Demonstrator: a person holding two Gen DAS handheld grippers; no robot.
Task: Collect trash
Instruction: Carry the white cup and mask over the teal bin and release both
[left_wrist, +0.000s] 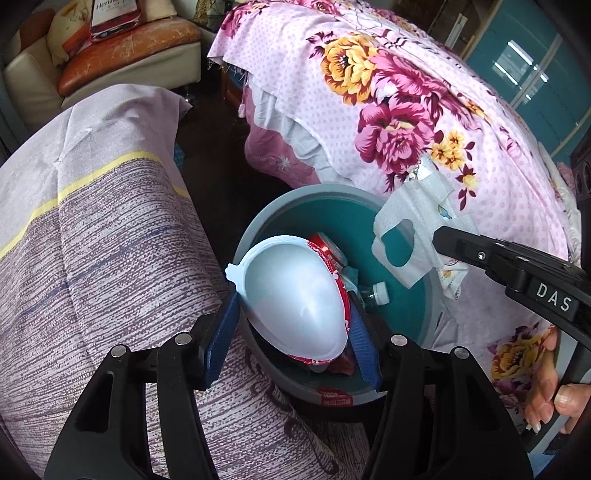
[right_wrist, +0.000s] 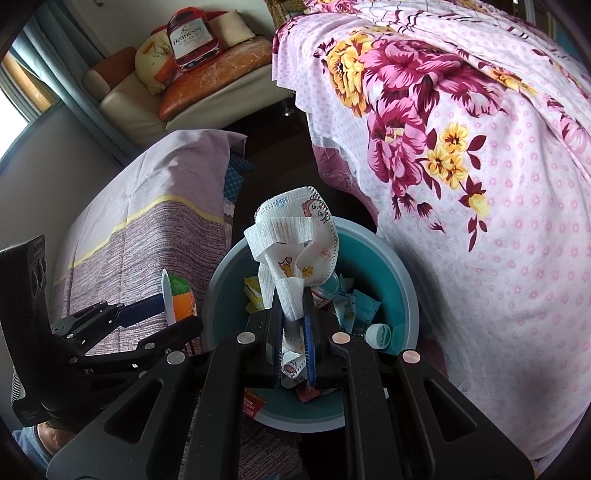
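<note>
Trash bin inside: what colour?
Teal inside, grey rim on the trash bin; right wrist view shows it best.

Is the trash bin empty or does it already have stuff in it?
Not empty. The bin already holds a capped bottle, wrappers and yellow scraps on its teal floor; it is far from full.
</note>
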